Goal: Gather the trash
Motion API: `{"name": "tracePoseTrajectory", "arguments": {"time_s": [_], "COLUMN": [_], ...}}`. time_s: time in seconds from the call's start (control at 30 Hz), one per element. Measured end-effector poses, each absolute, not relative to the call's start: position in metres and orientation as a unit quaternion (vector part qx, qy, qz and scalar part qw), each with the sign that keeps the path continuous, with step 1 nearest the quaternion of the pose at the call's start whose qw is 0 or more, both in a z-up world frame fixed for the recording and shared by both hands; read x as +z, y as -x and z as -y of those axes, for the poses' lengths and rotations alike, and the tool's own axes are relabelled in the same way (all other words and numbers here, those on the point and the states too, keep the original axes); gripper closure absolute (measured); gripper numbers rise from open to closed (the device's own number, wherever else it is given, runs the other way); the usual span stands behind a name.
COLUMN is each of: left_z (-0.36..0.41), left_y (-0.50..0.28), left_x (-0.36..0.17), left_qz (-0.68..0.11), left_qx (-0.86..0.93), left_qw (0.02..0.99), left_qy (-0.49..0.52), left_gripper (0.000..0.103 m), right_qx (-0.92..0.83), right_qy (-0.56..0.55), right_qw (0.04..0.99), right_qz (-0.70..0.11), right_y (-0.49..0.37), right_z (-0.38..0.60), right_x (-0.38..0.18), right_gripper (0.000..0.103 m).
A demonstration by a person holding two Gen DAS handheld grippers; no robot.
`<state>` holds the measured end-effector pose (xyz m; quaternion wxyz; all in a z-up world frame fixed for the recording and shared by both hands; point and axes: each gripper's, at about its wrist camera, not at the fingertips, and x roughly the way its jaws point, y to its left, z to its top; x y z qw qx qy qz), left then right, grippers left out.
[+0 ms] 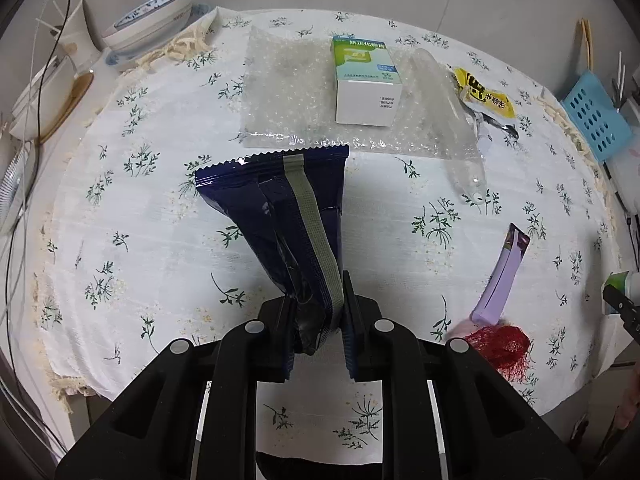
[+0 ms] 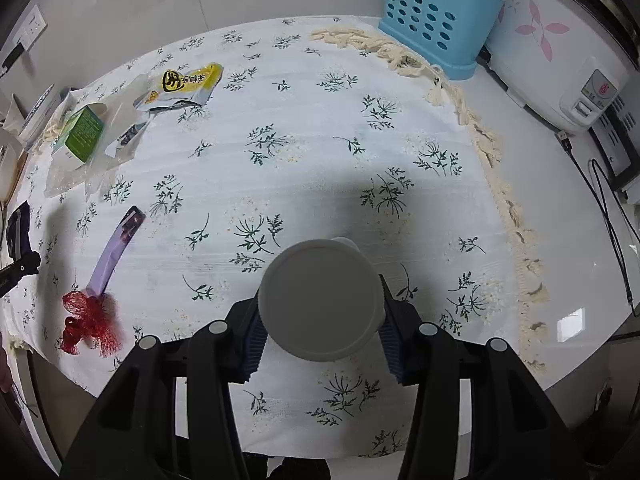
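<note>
Left wrist view: left gripper (image 1: 318, 320) clamped on the lower end of a dark navy foil snack wrapper with a grey-green seam strip (image 1: 276, 216), pads pressing both sides. Wrapper's long axis running away from the fingers toward the far side of the table, serrated end farthest out and leaning slightly left, held above the white tablecloth printed with green sprigs (image 1: 140, 208). Beyond it, flat on the cloth, a clear bubble-wrap sheet (image 1: 280, 92) carrying a green-and-white cardboard box (image 1: 366, 80), upright on its end. To the right, a clear crumpled plastic bottle (image 1: 448, 120) with its long axis running from the far side toward the camera, cap end nearest. Further right, a yellow printed sachet (image 1: 486, 94). Near the right edge, a lilac plastic strip (image 1: 502, 276) lying diagonally, its lower end touching a red mesh net (image 1: 502, 344).

Right wrist view: right gripper (image 2: 320, 326) closed around a white round plastic container (image 2: 320, 300), ribbed blue pads against both flanks, flat white end facing the camera, long axis pointing down toward the cloth. Lifted clear of the table, shadow cast on the cloth beyond. At the far right, a light blue perforated plastic basket (image 2: 428, 20) beside a white rice cooker with pink petals (image 2: 560, 48).
</note>
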<state>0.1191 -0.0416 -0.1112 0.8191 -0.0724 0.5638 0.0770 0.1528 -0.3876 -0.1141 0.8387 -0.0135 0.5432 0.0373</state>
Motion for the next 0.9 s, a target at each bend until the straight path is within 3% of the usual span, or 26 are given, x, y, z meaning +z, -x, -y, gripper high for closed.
{"name": "tracePoseTrajectory", "arguments": {"time_s": [0.9], "left_z": [0.046], "left_y": [-0.062], "left_x": [-0.047], "left_qz": [-0.514], "left_qx": [0.065], "left_qw": [0.851], "left_qy": [0.084], "left_gripper": [0.085], "right_qx": [0.090], "right_qy": [0.036], "right_qw": [0.875], "right_qz": [-0.475], "right_y": [-0.100], "right_z": [0.342], "right_x": [-0.046], "right_gripper": [0.057]}}
